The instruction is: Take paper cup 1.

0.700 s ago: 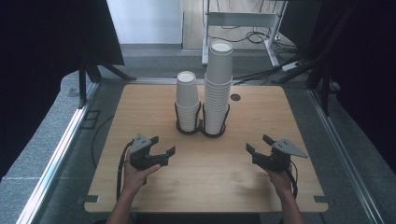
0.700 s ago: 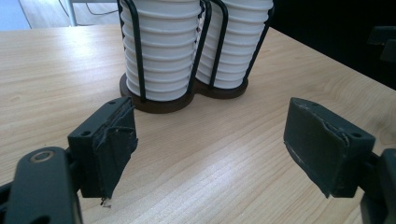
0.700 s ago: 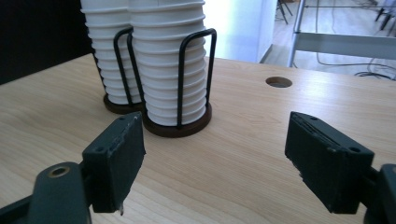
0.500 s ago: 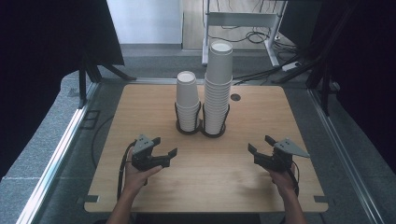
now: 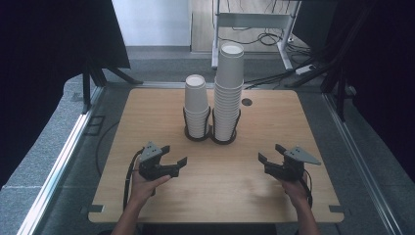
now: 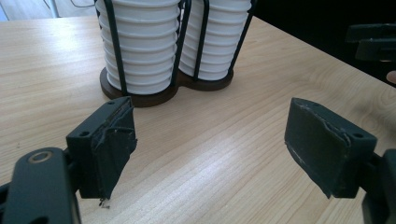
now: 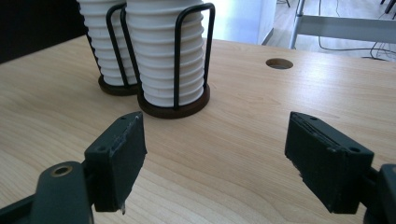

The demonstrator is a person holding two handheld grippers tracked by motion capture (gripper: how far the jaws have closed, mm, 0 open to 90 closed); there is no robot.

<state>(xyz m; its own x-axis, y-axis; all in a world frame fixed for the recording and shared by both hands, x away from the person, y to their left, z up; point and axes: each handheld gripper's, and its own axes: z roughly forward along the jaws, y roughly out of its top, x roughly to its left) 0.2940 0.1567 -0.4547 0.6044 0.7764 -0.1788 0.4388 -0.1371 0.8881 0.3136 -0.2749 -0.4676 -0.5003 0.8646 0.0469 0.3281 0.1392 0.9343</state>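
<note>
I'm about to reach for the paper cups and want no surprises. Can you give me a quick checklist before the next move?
1. Left tongs open, nothing between them: ok.
2. Right tongs open, nothing held: ok.
3. Tall cup stack upright in the wire holder: ok.
4. Short cup stack upright beside it: ok.
5. Bare table between tongs and holder: ok.
6. Top cups loose enough to lift: cannot tell.

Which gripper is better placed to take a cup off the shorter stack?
Probably the left gripper: open, empty, and nearer the shorter stack. The right gripper, also open, has the taller stack in between.
</note>
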